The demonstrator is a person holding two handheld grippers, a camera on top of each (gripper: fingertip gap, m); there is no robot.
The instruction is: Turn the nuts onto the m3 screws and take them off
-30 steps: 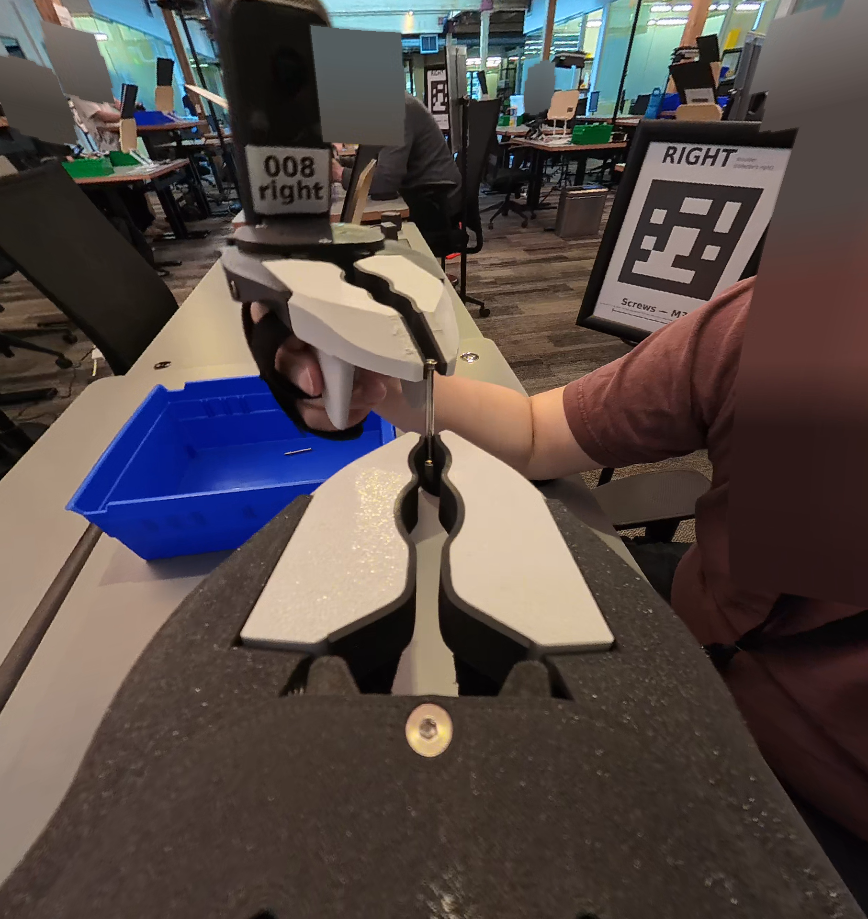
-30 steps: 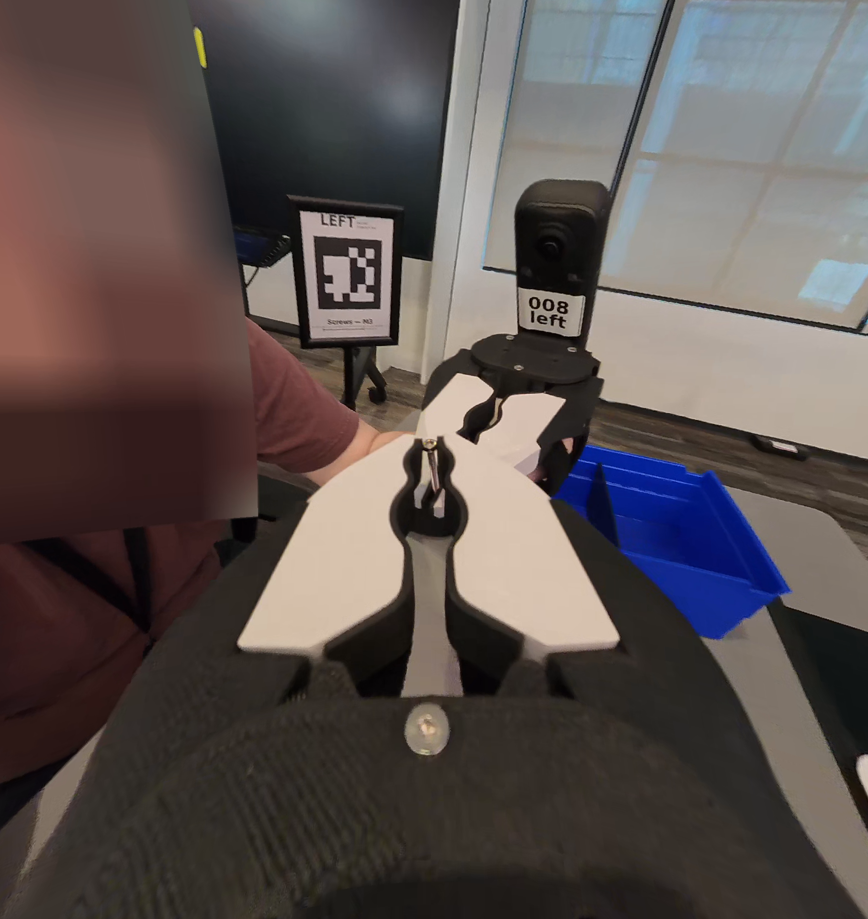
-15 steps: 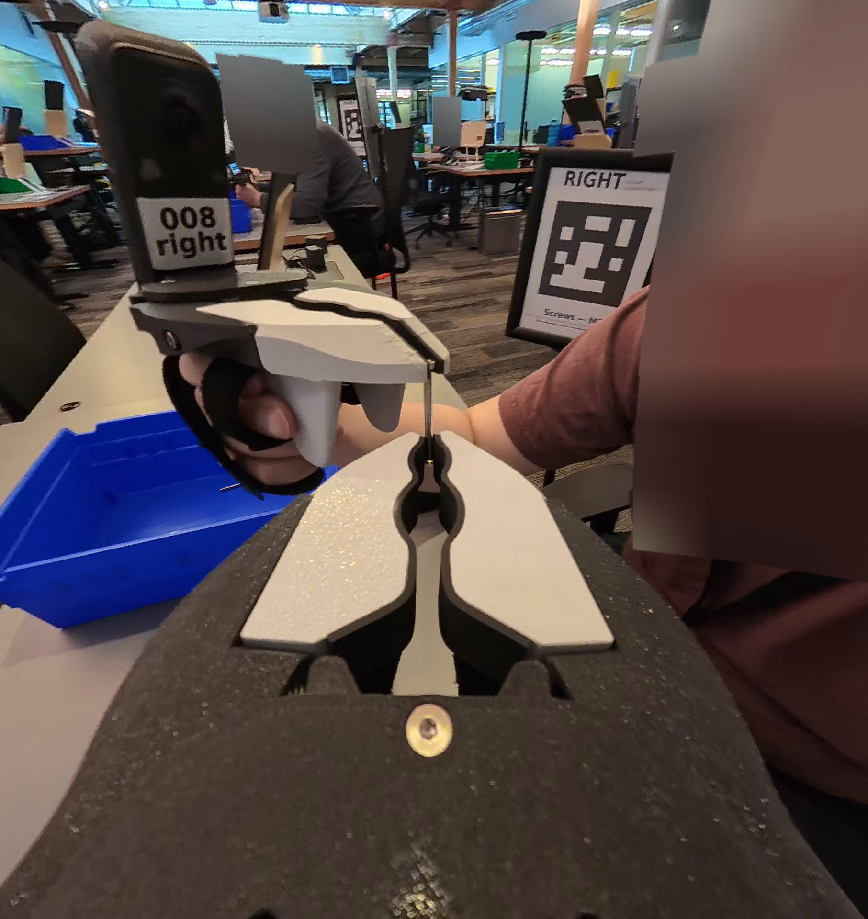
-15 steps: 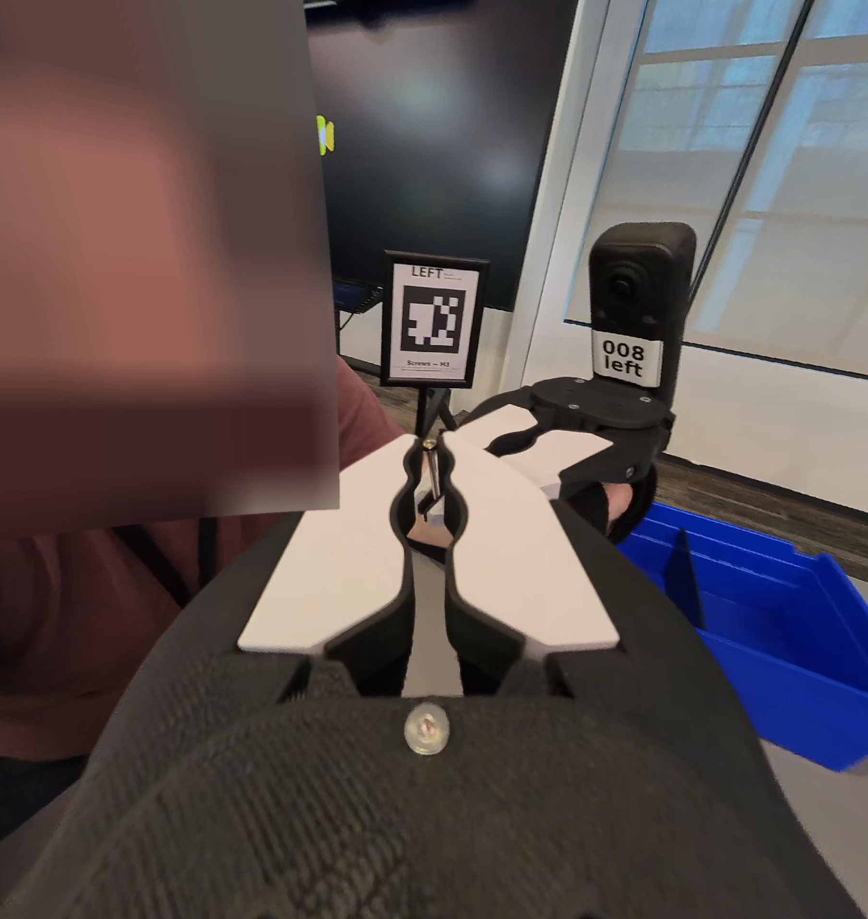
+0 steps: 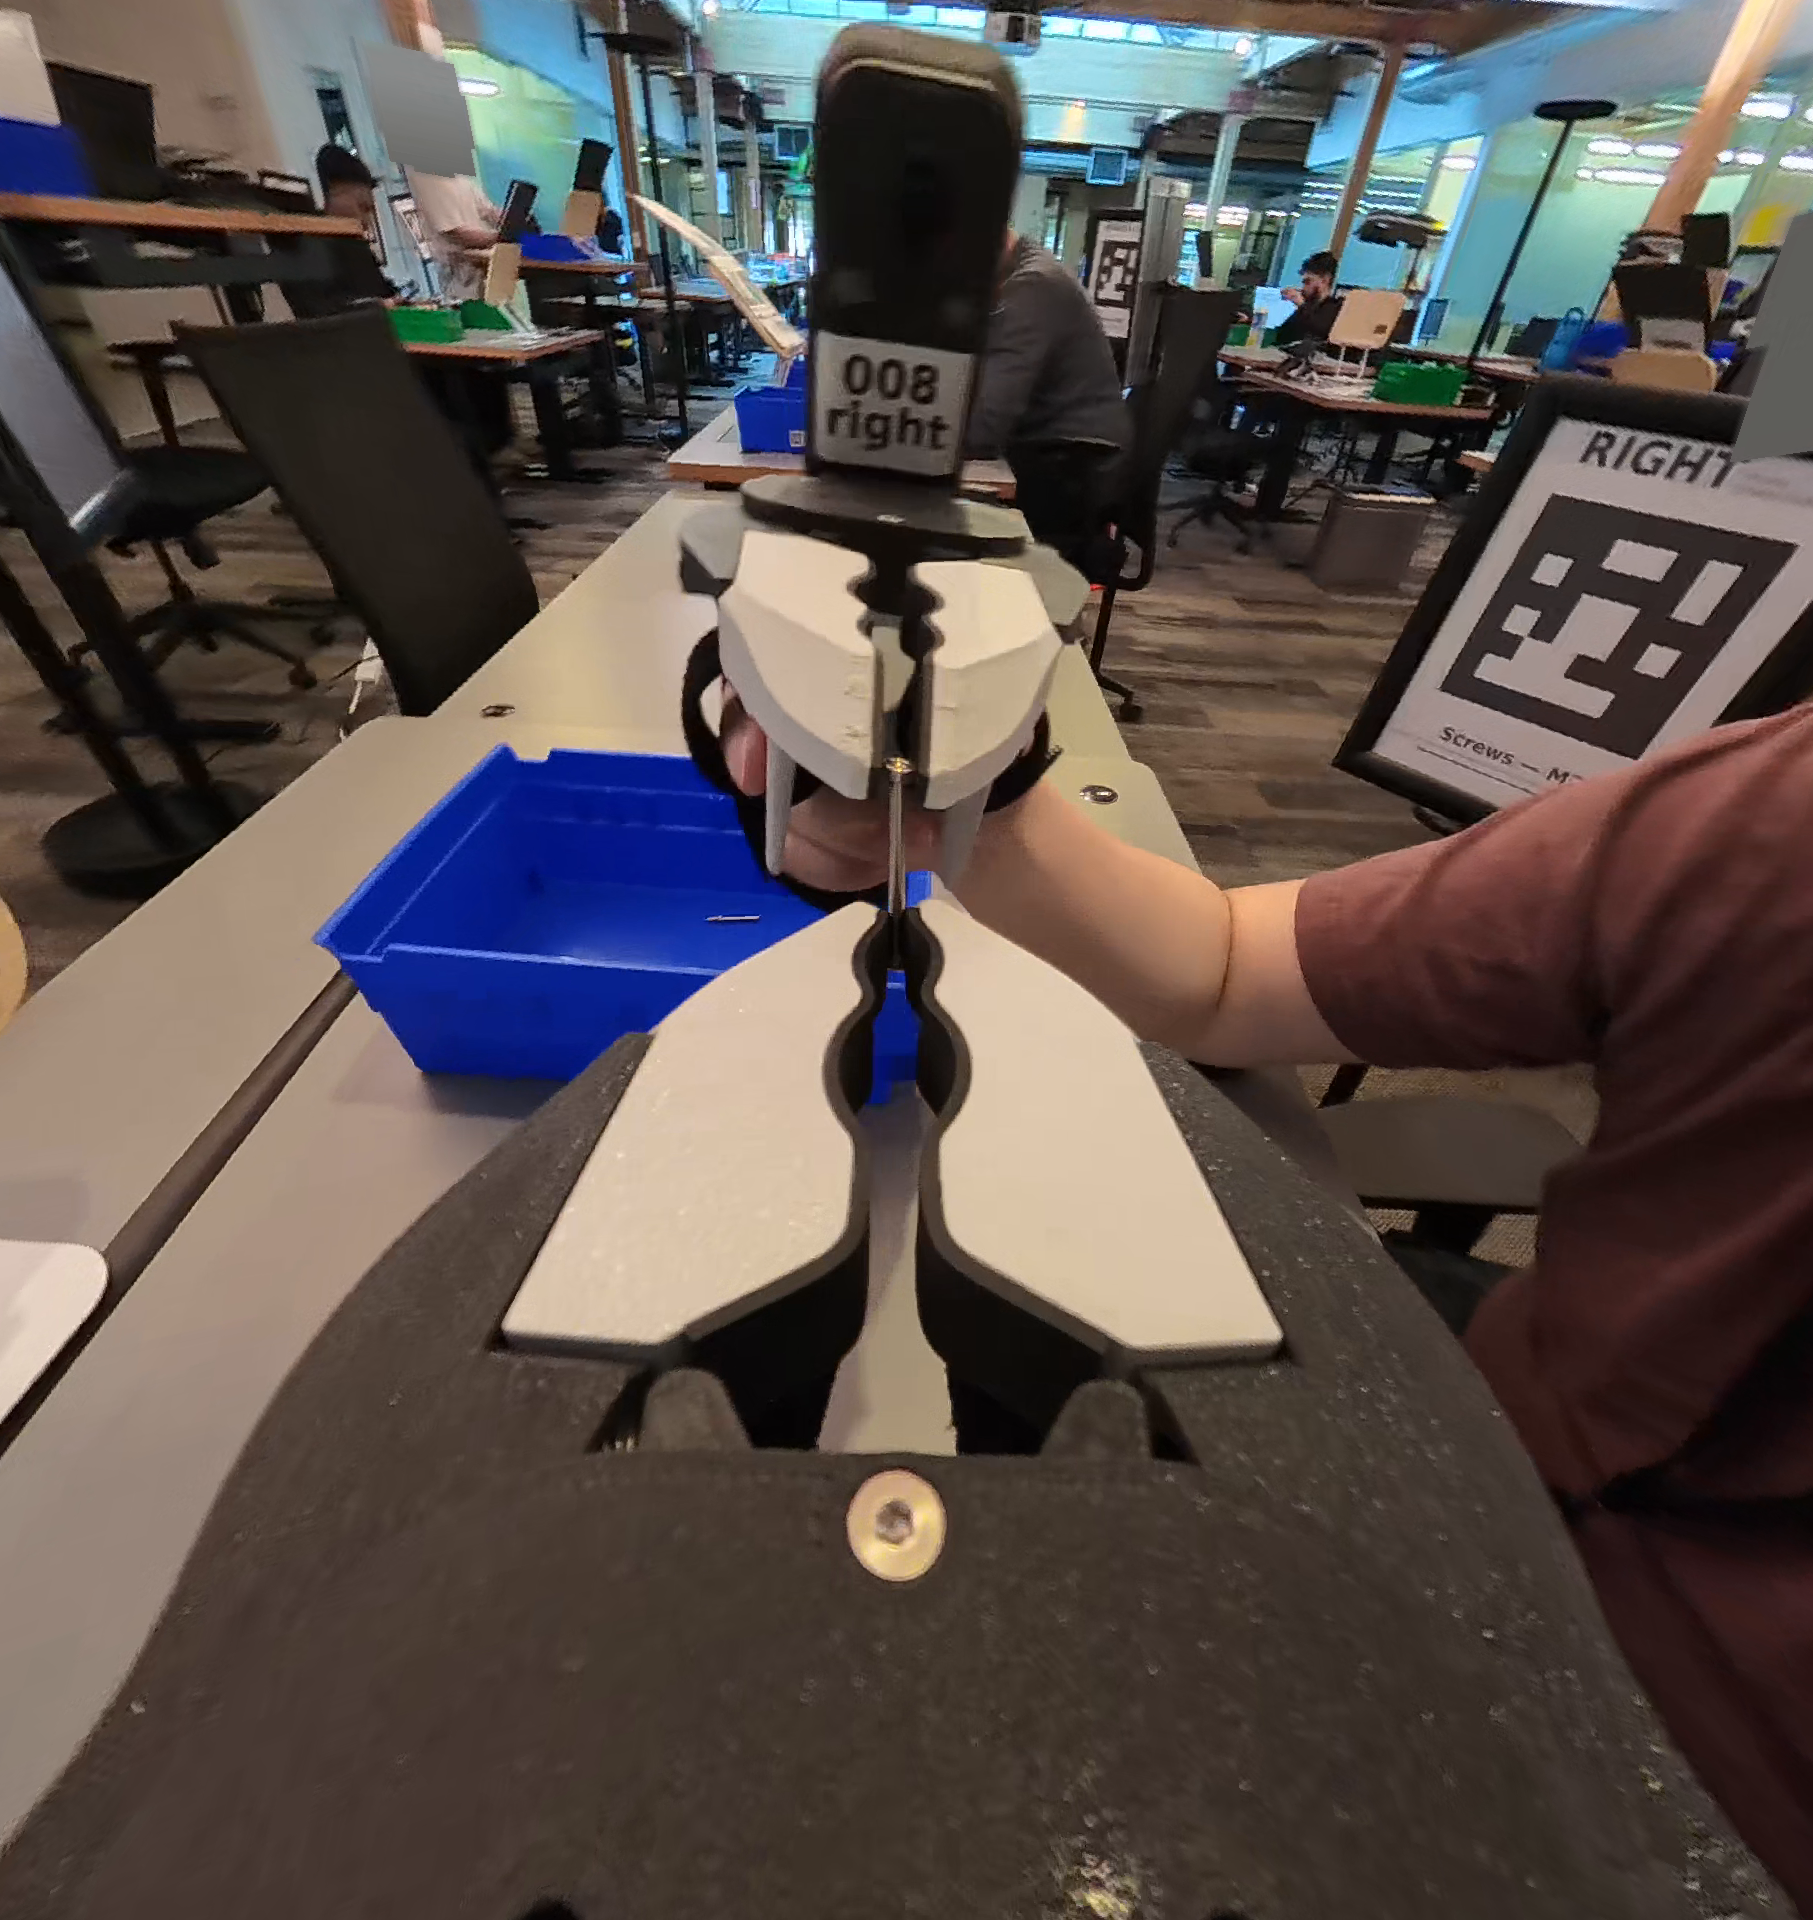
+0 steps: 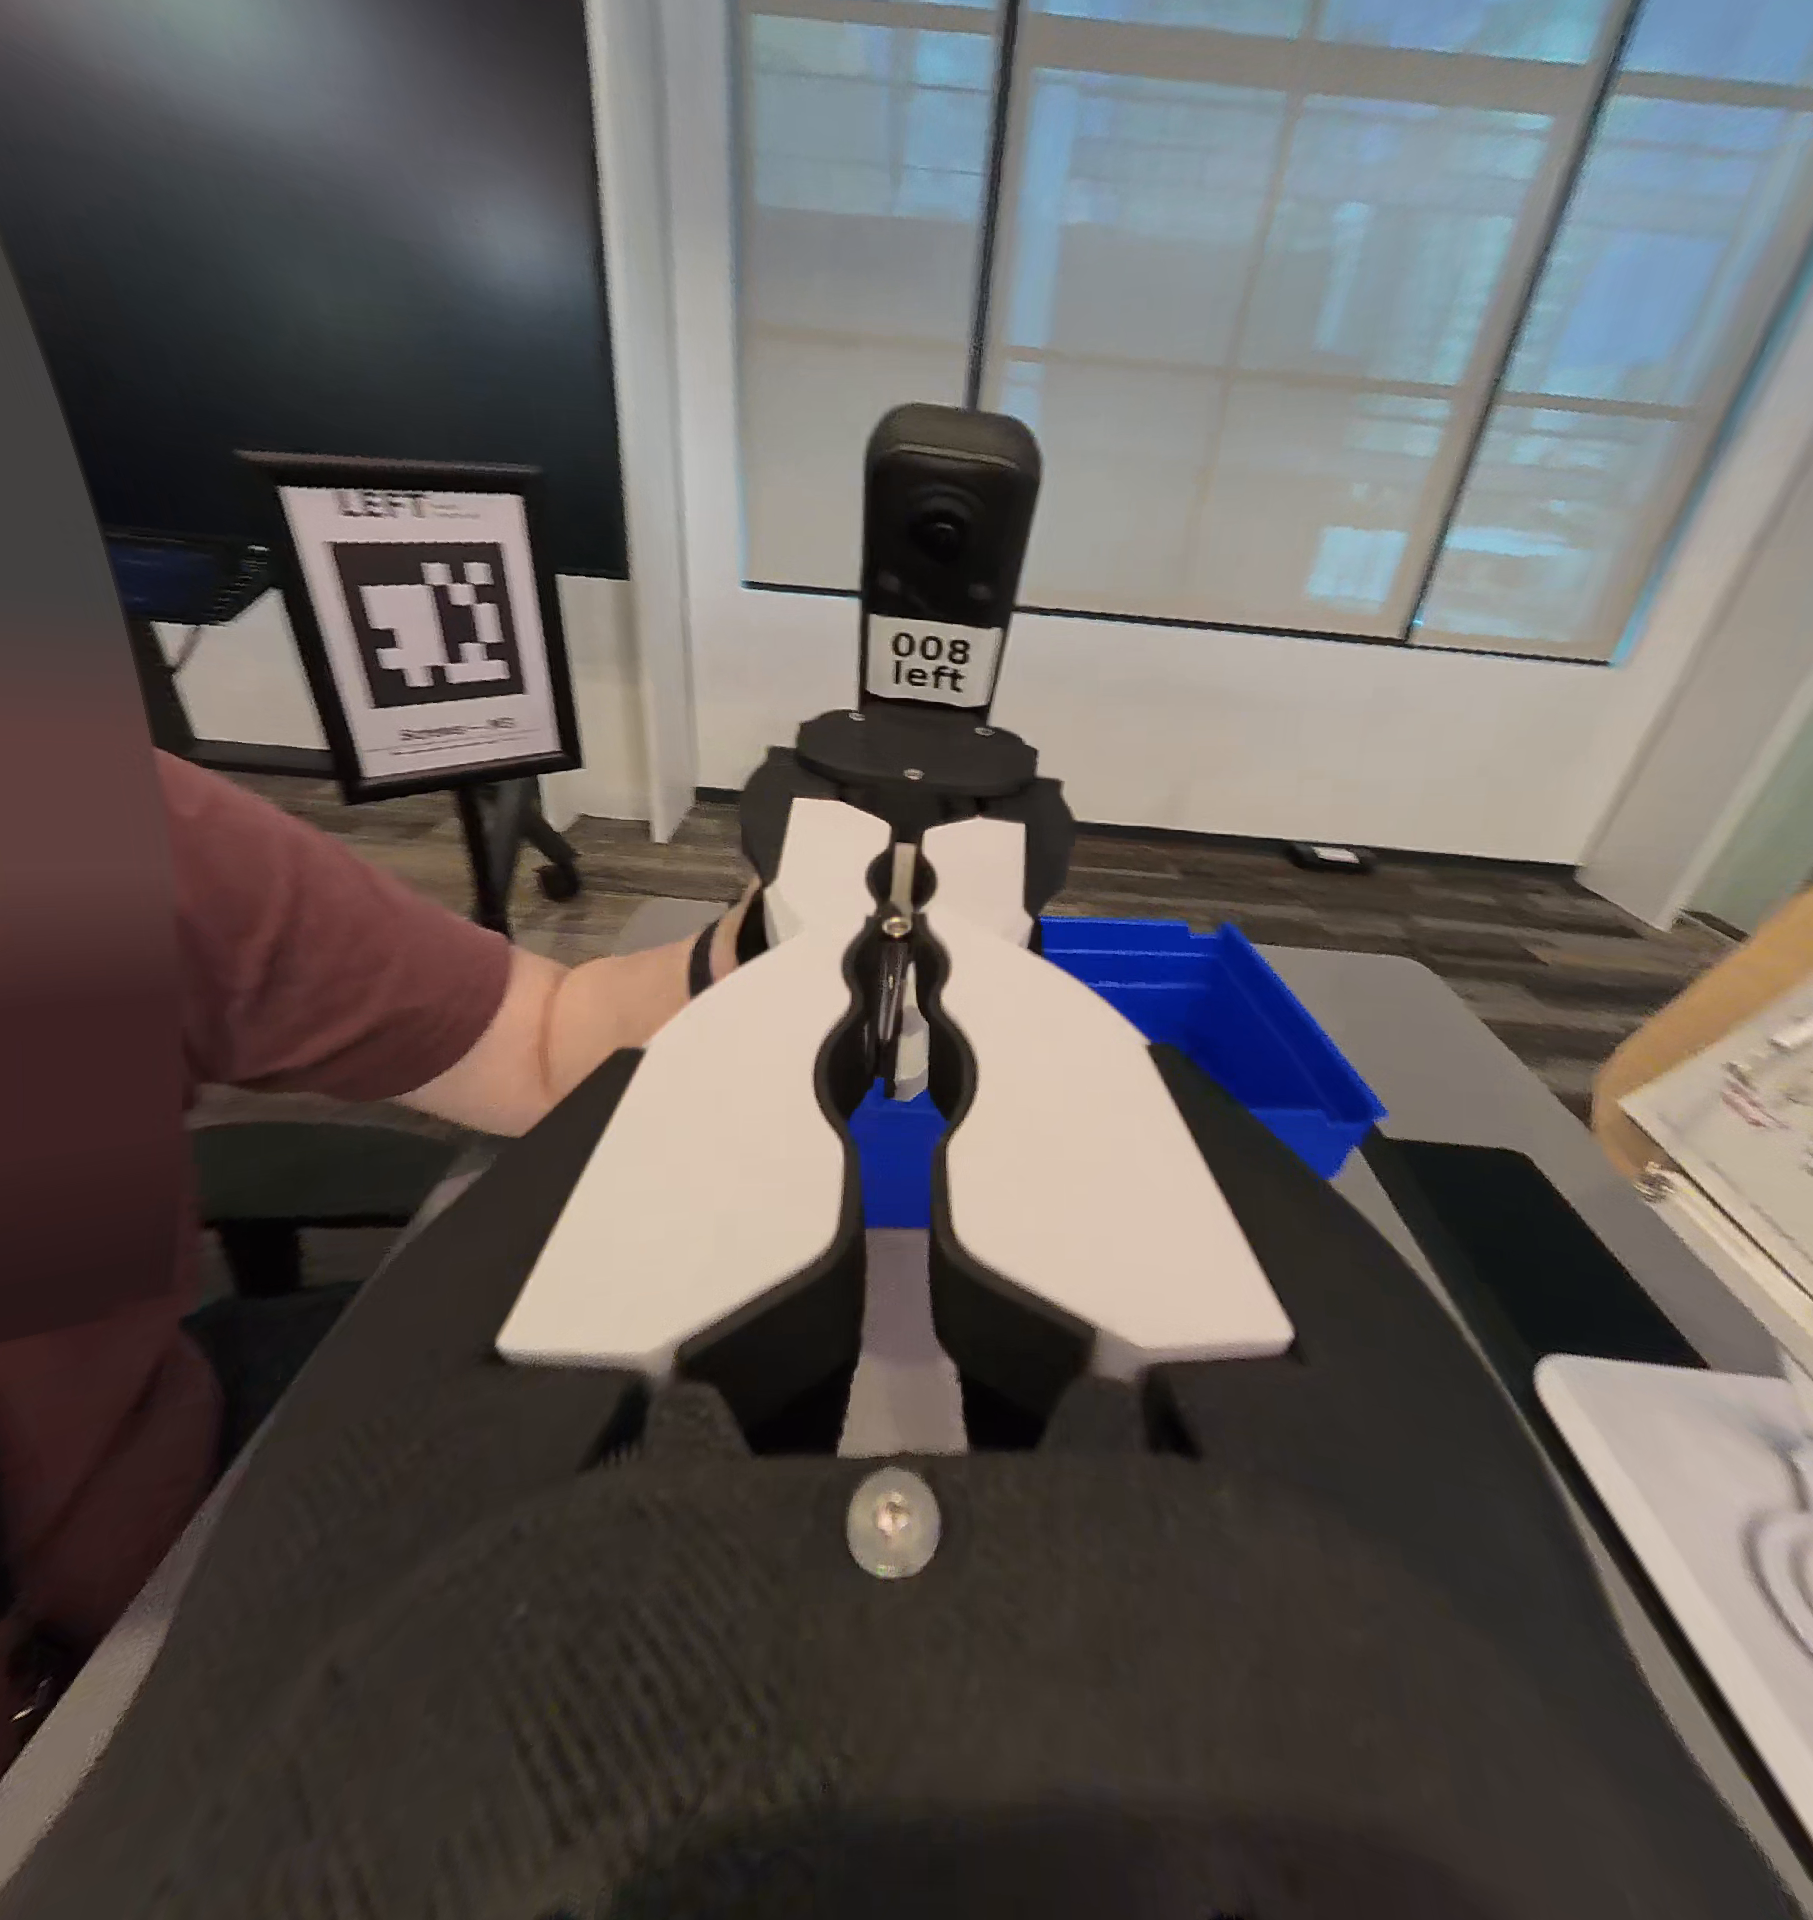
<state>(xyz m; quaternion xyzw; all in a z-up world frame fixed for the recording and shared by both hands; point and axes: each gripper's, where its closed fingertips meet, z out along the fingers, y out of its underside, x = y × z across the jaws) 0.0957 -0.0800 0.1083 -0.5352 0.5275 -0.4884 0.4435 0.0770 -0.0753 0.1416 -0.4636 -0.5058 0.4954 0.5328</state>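
Note:
A long thin M3 screw (image 5: 894, 842) stands upright between my two grippers, above the blue bin (image 5: 569, 935). My left gripper (image 5: 889, 921) is shut on its lower end. My right gripper (image 5: 897, 771) comes down from above and is shut on its top end, where a small metal head or nut (image 6: 894, 923) shows at the fingertips. In the right wrist view my right gripper (image 6: 894, 930) is shut, with the screw shaft (image 6: 886, 1003) running down through the gap. The left gripper (image 6: 907, 1055) is below and beyond. I cannot make out a separate nut.
The bin holds a loose screw (image 5: 733, 918) and sits on a grey table (image 5: 206, 1039). The person's arm (image 5: 1141, 935) crosses from the right. Framed marker signs (image 5: 1608, 623) (image 6: 434, 623) stand beside the table. A white tray (image 6: 1712, 1507) and a board with papers (image 6: 1764, 1091) lie at the right. Only a small space, under 4 cm, lies between the two pairs of fingers.
The right gripper has turned about the screw, from side-on to face-on in the left wrist view. Both grippers stay shut on the screw. The bin has shifted in view.

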